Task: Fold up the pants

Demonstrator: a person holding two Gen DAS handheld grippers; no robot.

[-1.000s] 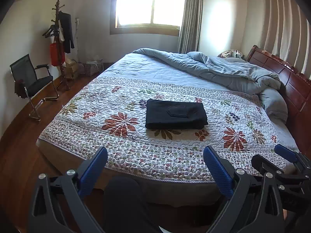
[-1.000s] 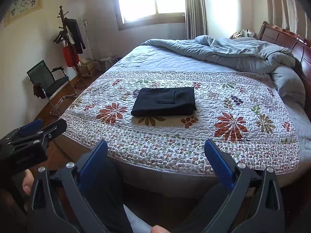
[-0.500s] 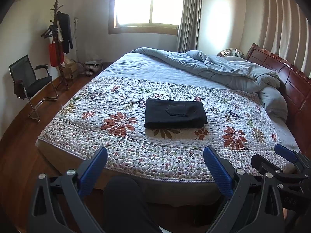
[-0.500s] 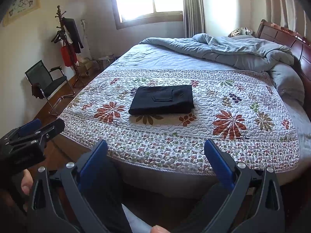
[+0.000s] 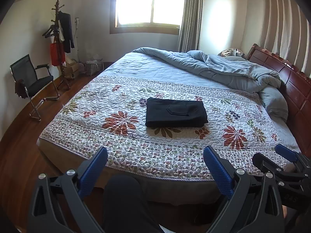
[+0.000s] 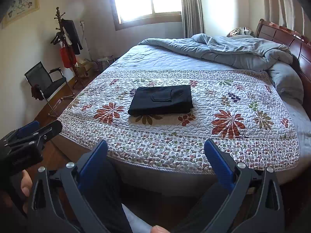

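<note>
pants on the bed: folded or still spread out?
Folded. The black pants lie as a compact rectangle on the floral quilt, layered edges showing in front. Both grippers are open, clear of them.

A home bedroom: a wide bed [image 5: 136, 151] with floral quilt and rumpled duvet [image 5: 233, 69], wooden headboard [image 5: 291, 81] right, coat stand [image 5: 60, 44] far left, curtained window [image 5: 151, 3] beyond.

the flowery quilt [image 5: 120, 139] lies flat and bare all around the folded black pants [image 5: 176, 112], so there is open room on every side of them. a lumpy blue blanket [image 5: 229, 71] fills the far right part of the bed, up against the wooden headboard [image 5: 291, 85]. a black chair [image 5: 33, 81] and a coat stand [image 5: 62, 44] stand on the floor to the left, well apart from the bed.
</note>
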